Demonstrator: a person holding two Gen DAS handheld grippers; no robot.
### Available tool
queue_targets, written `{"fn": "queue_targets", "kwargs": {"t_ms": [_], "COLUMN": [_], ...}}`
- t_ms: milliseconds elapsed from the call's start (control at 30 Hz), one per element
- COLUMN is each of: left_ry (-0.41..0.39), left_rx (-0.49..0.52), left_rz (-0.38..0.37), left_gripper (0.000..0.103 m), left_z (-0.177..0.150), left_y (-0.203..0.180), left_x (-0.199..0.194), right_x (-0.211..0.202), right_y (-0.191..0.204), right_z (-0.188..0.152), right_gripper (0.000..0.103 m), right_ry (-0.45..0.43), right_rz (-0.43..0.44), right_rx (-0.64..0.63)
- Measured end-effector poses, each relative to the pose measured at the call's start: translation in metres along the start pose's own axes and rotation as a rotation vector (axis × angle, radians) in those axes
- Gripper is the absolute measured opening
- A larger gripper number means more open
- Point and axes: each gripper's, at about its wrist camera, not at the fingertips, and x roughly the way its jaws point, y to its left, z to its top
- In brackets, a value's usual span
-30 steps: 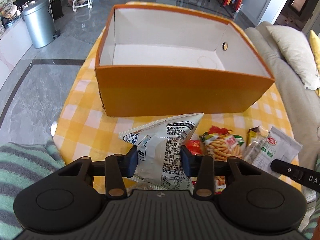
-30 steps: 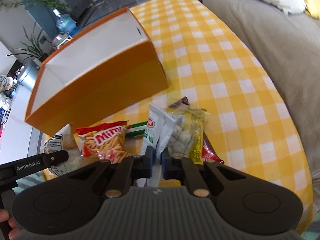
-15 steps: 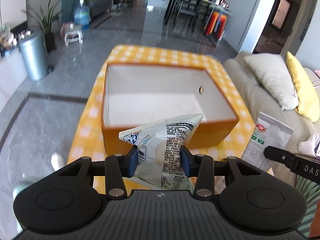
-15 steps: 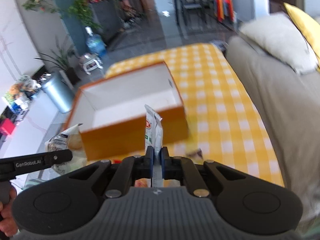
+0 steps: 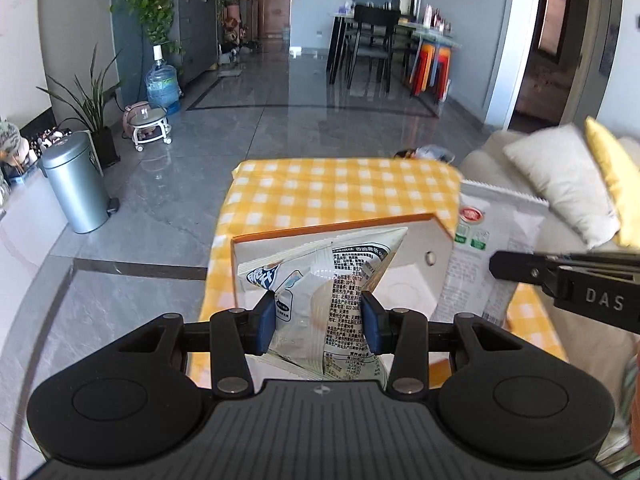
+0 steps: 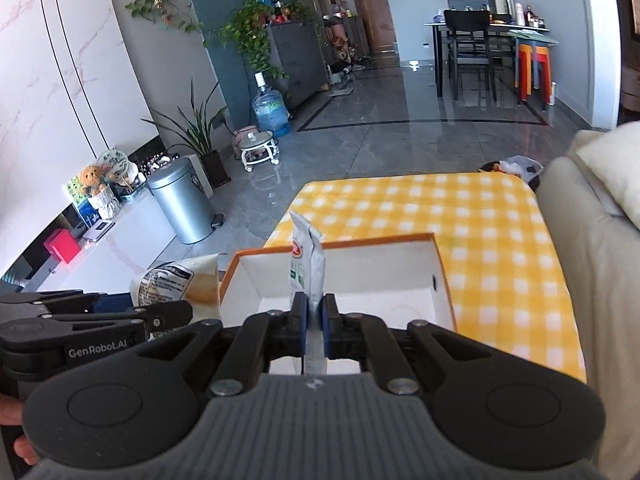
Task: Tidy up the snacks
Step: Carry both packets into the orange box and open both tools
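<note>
the left gripper (image 5: 318,322) had its fingers (image 5: 266,322) clamped on a white snack bag (image 5: 332,280) with black print, one blue pad pressed into each side, the bag puffed out between them and held up off the table (image 5: 340,188). just beyond the fingers sat the orange box (image 5: 440,222), its white inside showing past the bag's upper corner (a small round hole was visible in its right wall).

the right gripper (image 6: 315,322) had its fingers (image 6: 298,320) pinched nearly together on a thin white packet (image 6: 306,264) with a red logo and green marks, standing edge-on and upright between the pads. straight ahead of those fingers lay the open box (image 6: 438,256), and beyond it the yellow checked cloth of the table (image 6: 460,208).

from the left wrist view the packet (image 5: 476,256) appeared to the right of the fingers, held by the right gripper (image 5: 532,272). a grey bin (image 5: 76,184) stood on the floor well to the left, and a sofa (image 6: 592,264) with a pale cushion (image 5: 560,184) ran along the right.
</note>
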Motion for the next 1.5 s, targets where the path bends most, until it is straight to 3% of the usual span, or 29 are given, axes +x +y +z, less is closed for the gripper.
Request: {"fn": "queue_targets", "kwargs": {"t_ms": [100,300,367,800,1033,1367,1500], "left_ry": [0.071,0.200,0.233,0.333,0.419,0.524,0.523], "left_rx": [0.042,0.133,0.160,0.357,0.406,0.447,0.447], "left_rz": [0.014,0.024,0.028,0.078,0.076,0.066,0.089], "left_gripper": [0.048,0.048,0.048,0.048,0.048,0.051,0.056], "left_z": [0.006,-0.004,-0.009,-0.017,-0.022,-0.028,-0.031], "left_y": [-0.002,-0.005,-0.007,-0.027,-0.030,-0.035,-0.034], "left_x": [0.027,0.071,0.082,0.132,0.161,0.186,0.188], "right_x": [0.031,0.097,0.111,0.212,0.244,0.275,0.283], "right_y": [0.003,-0.002,-0.002,-0.033,-0.047,-0.044,-0.043], "right_z": [0.011,0.010,0.009,0.006,-0.014,-0.031,-0.035], "right_gripper": [0.003,0.003,0.003,0.003,0.003,0.009,0.015], "right_ry": [0.028,0.185,0.188,0.418,0.498,0.590,0.608], "right_rz": [-0.007,0.039,0.033,0.129,0.147,0.125,0.110], "right_rx": [-0.025,-0.047,-0.079,0.058,0.122,0.105,0.113]}}
